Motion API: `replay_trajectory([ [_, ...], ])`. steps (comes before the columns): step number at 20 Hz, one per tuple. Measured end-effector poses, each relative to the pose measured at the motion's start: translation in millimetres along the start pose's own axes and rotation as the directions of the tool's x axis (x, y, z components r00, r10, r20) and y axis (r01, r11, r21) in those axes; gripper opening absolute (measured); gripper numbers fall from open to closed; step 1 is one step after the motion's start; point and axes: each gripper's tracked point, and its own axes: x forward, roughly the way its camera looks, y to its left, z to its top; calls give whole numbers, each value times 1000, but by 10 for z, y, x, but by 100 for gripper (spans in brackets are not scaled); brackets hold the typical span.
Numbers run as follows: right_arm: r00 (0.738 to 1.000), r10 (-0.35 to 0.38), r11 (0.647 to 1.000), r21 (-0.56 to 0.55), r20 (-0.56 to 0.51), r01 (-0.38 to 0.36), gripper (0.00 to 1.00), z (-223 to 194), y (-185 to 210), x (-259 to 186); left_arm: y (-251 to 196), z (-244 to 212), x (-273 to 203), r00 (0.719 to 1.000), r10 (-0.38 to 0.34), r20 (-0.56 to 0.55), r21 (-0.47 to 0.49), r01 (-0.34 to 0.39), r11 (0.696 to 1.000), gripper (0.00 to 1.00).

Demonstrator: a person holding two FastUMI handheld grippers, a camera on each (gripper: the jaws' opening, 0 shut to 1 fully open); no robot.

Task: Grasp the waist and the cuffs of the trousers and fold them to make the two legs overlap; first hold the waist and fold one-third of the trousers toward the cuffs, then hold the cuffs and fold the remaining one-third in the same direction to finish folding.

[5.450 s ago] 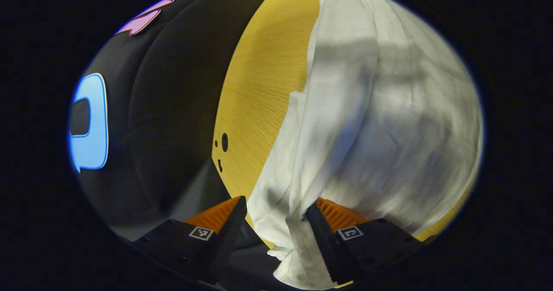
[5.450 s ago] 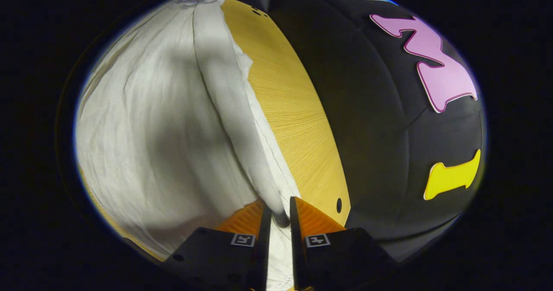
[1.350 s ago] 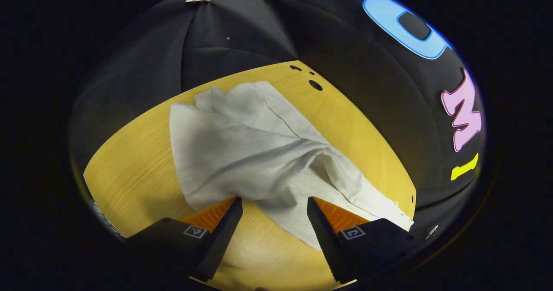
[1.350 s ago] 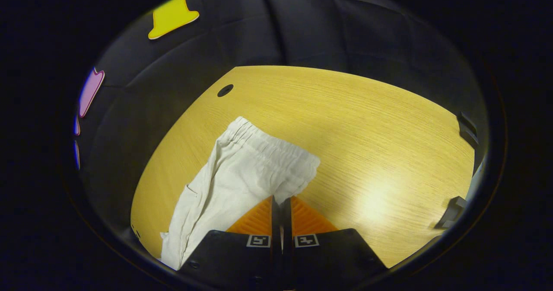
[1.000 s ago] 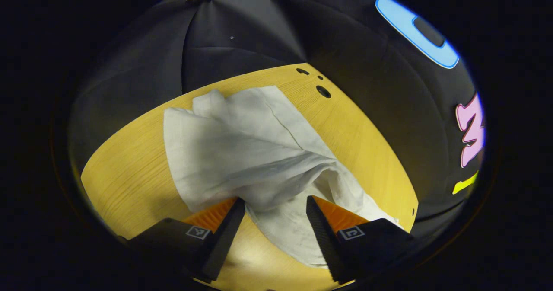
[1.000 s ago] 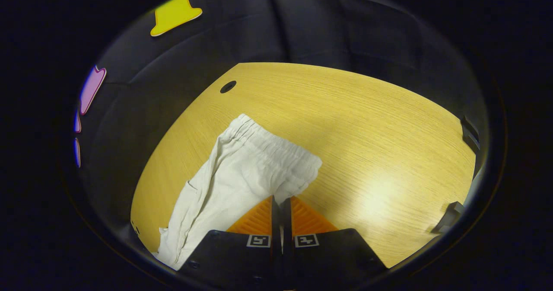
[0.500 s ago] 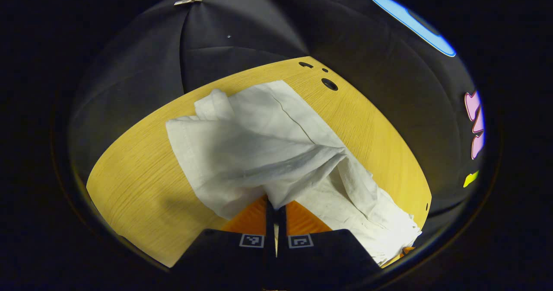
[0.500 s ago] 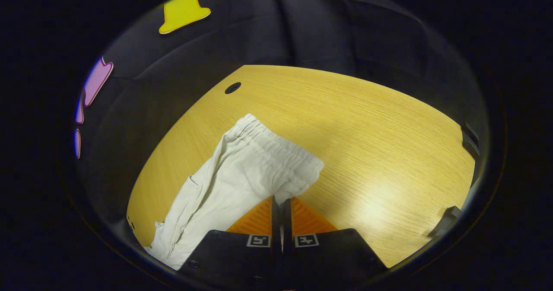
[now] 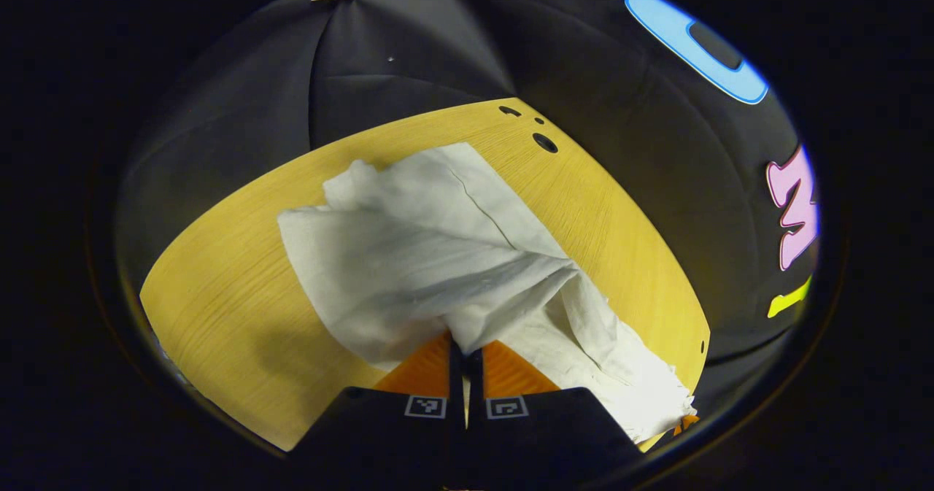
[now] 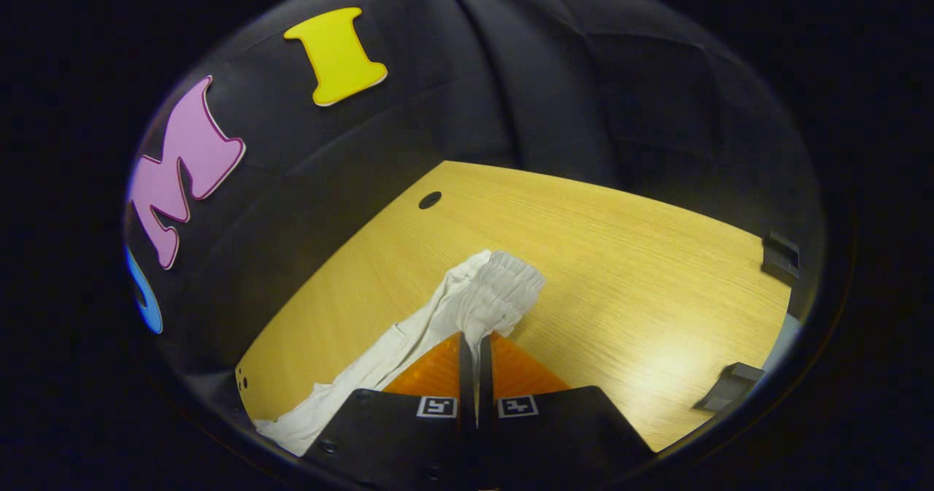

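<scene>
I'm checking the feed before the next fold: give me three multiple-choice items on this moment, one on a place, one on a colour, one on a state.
1. Which part of the trousers does the right gripper pinch?
A. the gathered waist
B. a belt loop
C. a back pocket

2. What colour are the trousers?
A. navy
B. white
C. red

3. How does the left gripper stand?
A. wide open above the table
B. shut on the cloth
C. shut on bare wood

Answers:
1 A: in the right gripper view the ribbed waistband bunches up just above the closed fingertips.
2 B: the cloth is white in both views.
3 B: in the left gripper view the fingers meet with a fold of cloth pinched between them.
</scene>
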Motion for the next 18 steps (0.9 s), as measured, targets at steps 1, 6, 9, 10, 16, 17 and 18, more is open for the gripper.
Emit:
replay_trajectory([
  [1, 999, 27, 999, -29, 25, -26, 5, 90, 113, -89, -10, 6, 12, 1000, 3, -7, 8, -2, 1000, 6],
  [6, 987, 140, 971, -206, 75, -122, 5, 217, 657, -546, -22, 15, 36, 1000, 12, -28, 23, -11, 1000, 6],
  [9, 980, 182, 945, -287, 74, -154, 5, 126, 929, -703, -25, 18, 34, 999, 14, -31, 22, -13, 1000, 6],
  [10, 975, 213, 931, -315, 68, -182, 5, 108, 1047, -754, -18, 3, 39, 999, 15, -32, 23, -14, 1000, 5],
  [16, 923, 385, 839, -427, 27, -337, 5, -227, 1822, -1113, -14, 10, 41, 999, 7, -32, 21, -7, 1000, 6],
  [17, 914, 405, 824, -435, 8, -361, 5, -326, 1941, -1153, -15, 14, 37, 999, 5, -32, 18, -5, 1000, 6],
  [18, 905, 425, 810, -441, -12, -386, 5, -436, 2058, -1195, -9, 6, 37, 999, 5, -33, 17, -4, 1000, 6],
])
